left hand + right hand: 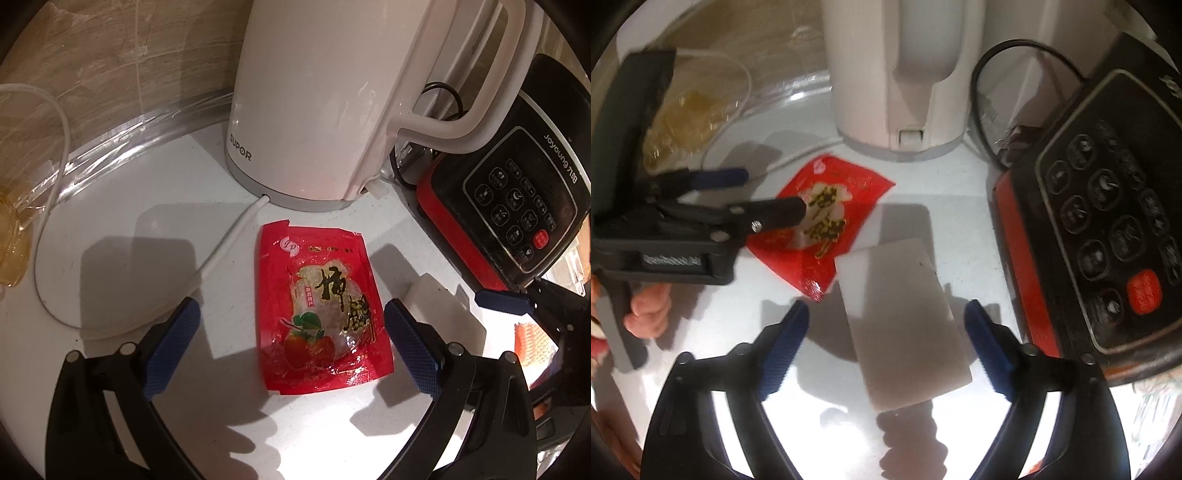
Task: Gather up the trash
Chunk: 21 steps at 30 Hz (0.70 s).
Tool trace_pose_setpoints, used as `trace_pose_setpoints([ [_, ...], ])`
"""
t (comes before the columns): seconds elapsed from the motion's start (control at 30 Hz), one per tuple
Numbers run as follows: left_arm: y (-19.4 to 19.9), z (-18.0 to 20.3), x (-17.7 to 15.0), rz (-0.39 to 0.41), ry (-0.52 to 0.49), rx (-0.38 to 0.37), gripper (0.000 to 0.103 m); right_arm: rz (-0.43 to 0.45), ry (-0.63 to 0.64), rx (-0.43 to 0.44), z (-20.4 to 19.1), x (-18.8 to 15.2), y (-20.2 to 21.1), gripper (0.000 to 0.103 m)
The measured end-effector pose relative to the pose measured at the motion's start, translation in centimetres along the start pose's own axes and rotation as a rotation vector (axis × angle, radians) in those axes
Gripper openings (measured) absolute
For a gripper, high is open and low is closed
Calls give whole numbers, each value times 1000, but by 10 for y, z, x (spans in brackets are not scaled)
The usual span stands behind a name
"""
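Both grippers agape, angled downward.

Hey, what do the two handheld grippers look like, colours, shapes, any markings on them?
Both match. The left gripper and right gripper have black arms with round silver pivot bolts, ending in dark blue pads with a fine knurled texture. In the right wrist view, the left gripper's black body carries a white lettered label, too blurred to read. The hand gripping its handle shows no visible sleeve.

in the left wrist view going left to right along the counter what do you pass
yellowish clear plastic → white cord → white kettle → black and red appliance. The red packet lies in front of the kettle, between the open left gripper's fingers.
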<state>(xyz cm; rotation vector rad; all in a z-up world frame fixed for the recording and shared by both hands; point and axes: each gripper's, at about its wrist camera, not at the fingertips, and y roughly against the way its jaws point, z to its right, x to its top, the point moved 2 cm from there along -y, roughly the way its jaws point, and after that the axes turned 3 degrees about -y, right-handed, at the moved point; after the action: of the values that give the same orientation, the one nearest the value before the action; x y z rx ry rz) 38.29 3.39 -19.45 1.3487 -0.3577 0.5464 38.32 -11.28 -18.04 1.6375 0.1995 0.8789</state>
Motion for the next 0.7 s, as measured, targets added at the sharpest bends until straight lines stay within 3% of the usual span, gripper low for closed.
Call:
trace_pose_setpoints([
  [0.17,-1,-1,-3,-7,-12,2,95,-59,62,3,1,-5,-16,88],
  [0.23,-2,-1,-4,-11,-11,2,95,-65,60,13,4,-7,-18,82],
  [0.3,-3,-1,-4,-14,-10,2,95,-52,44,5,10,-11,-15,64],
  [0.37,-6,1,-4,-21,-9,4,95,-41,-3,46,17,-14,-9,63],
  [0.7,-30,33,-5,-68,-118,92,95,40,-93,-39,24,-57,41,62],
])
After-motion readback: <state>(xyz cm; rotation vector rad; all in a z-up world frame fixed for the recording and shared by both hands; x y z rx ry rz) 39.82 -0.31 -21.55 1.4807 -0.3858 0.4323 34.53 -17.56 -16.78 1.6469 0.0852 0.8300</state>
